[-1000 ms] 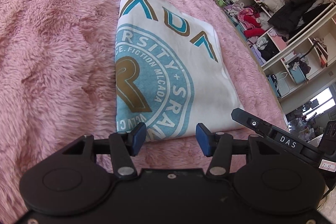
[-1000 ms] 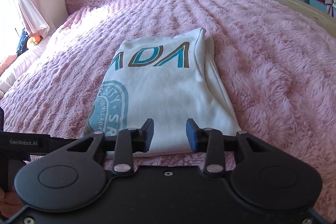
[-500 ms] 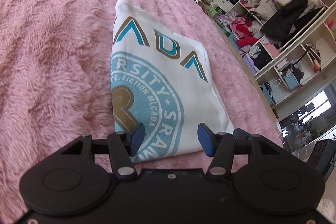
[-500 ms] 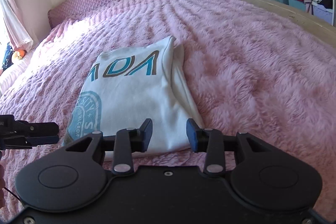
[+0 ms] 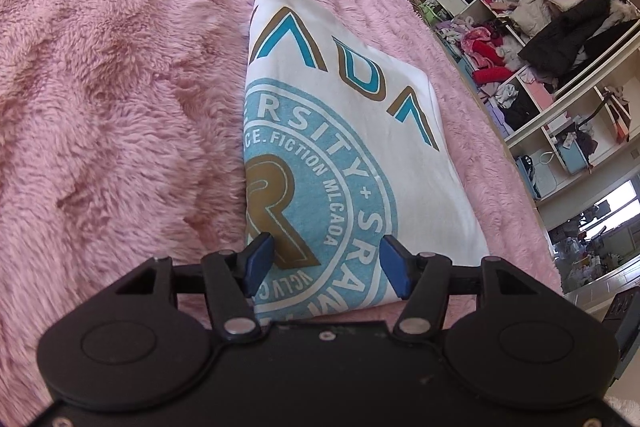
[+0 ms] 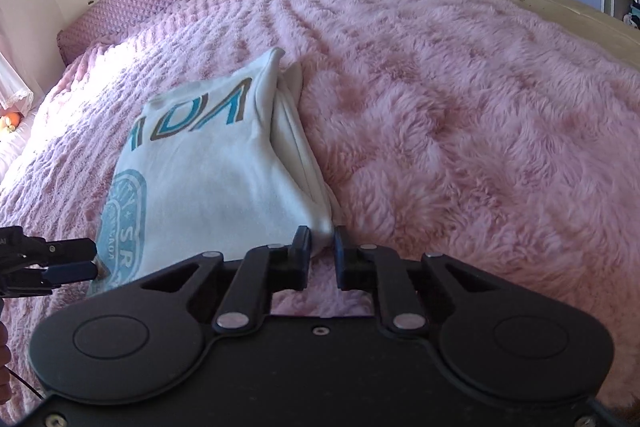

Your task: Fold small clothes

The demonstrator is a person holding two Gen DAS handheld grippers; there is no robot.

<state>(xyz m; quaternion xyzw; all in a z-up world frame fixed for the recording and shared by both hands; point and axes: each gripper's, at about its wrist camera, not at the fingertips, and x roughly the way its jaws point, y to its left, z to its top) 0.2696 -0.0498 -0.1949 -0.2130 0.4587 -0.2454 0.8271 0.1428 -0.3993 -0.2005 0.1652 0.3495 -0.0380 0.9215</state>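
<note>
Right wrist view: right hand-held gripper (image 6: 321,245) pinches the near corner of the folded white printed cotton T-shirt (image 6: 208,179) lying on the fluffy pink bed blanket (image 6: 460,107). Left hand-held gripper (image 5: 326,265), jaws spread and opening, straddles the hem, likely to lift both corners together.

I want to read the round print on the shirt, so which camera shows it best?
The left wrist view. There the round print lies nearly whole and sharp on the shirt, lettering readable, only its near edge behind the left gripper. The right wrist view shows just a thin, skewed sliver of it at the shirt's left edge.
</note>
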